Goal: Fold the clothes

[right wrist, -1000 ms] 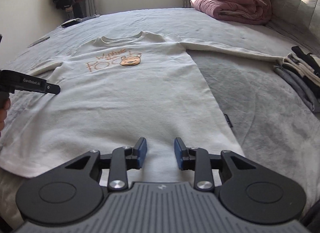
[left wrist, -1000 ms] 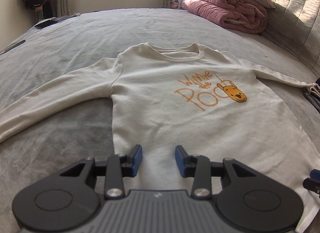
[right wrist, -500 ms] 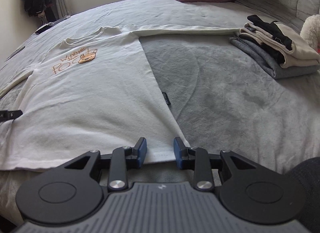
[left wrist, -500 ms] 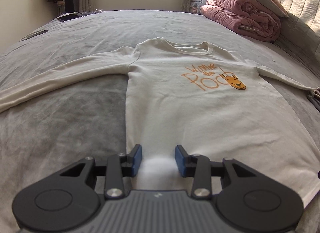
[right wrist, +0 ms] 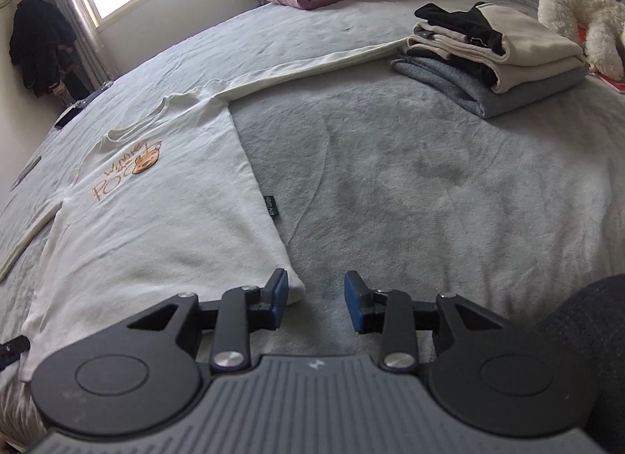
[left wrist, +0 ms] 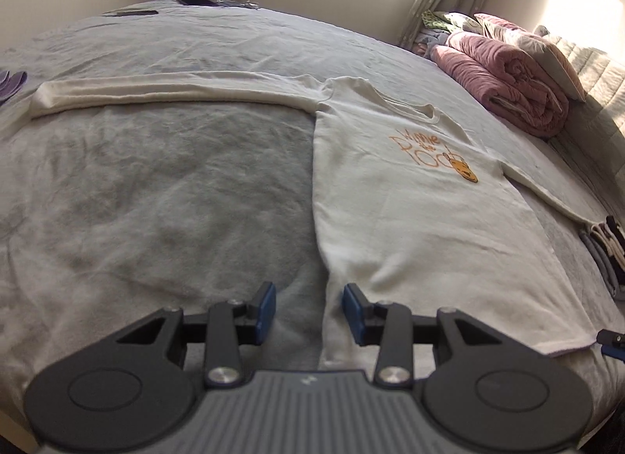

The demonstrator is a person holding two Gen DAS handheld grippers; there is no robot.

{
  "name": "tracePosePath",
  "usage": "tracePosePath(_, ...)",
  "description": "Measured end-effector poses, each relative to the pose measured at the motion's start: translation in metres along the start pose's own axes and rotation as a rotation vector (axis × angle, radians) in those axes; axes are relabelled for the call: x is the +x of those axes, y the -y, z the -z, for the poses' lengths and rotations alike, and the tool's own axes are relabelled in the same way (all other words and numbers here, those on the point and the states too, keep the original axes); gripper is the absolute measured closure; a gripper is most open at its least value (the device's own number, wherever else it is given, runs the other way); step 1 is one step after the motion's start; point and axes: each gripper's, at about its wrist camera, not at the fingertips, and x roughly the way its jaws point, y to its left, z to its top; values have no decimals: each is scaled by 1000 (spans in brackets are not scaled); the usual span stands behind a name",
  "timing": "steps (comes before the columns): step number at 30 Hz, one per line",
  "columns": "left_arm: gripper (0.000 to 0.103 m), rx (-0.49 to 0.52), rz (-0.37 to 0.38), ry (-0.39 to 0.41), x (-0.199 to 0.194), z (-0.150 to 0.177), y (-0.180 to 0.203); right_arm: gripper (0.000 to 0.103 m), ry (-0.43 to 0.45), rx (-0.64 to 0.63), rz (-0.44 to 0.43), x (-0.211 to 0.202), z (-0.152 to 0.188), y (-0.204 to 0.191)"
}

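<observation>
A cream long-sleeved sweatshirt (left wrist: 410, 212) with an orange bear print lies flat, face up, on the grey bed, sleeves spread out to both sides. My left gripper (left wrist: 308, 311) stands open over the shirt's near left hem corner, the shirt's side edge running between its fingers. In the right wrist view the same sweatshirt (right wrist: 156, 219) fills the left half. My right gripper (right wrist: 315, 299) is open at the near right hem corner, its left fingertip just over the cloth and its right one over bare blanket. Neither gripper holds anything.
A stack of folded clothes (right wrist: 496, 56) sits at the right by the sleeve's cuff, with a white plush toy (right wrist: 578, 9) behind it. A rolled pink duvet (left wrist: 508, 91) lies at the headboard end. Grey blanket (left wrist: 156, 200) spreads to the shirt's left. A phone (left wrist: 195, 0) rests at the far edge.
Both grippers have slid outward along the hem, the left one to the shirt's left corner and the right one to its right corner. Both stay open.
</observation>
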Motion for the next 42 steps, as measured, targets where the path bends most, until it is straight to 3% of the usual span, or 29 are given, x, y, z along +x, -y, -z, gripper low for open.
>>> tracePosePath(3,58,-72,73,-16,-3,6,-4,65,19,36,-16,-4,-1,10)
tracePosePath(9,61,-133,134,-30,4,10,-4,65,-13,142,-121,3,1,25)
tracePosePath(13,86,-153,143,-40,8,10,-6,64,-33,215,-171,11,1,31)
tracePosePath(16,98,-136,131,-32,7,10,-4,65,-37,226,-187,16,1,30)
tracePosePath(18,99,-115,124,-25,5,9,-2,78,-21,223,-198,13,1,29)
tracePosePath(19,99,-106,121,-21,4,8,-1,95,-8,224,-207,9,0,29)
tracePosePath(27,99,-102,156,18,-26,-11,-2,96,99,232,-275,-22,-6,33)
tracePosePath(30,99,-58,146,21,-35,-13,4,96,139,235,-300,-33,-8,34)
tracePosePath(38,98,41,24,-66,-5,1,11,95,79,117,-203,-18,-1,19)
tracePosePath(41,88,51,3,-66,-4,3,10,88,57,72,-166,-13,1,14)
tracePosePath(42,78,44,0,-59,-6,1,9,87,49,57,-154,-11,2,12)
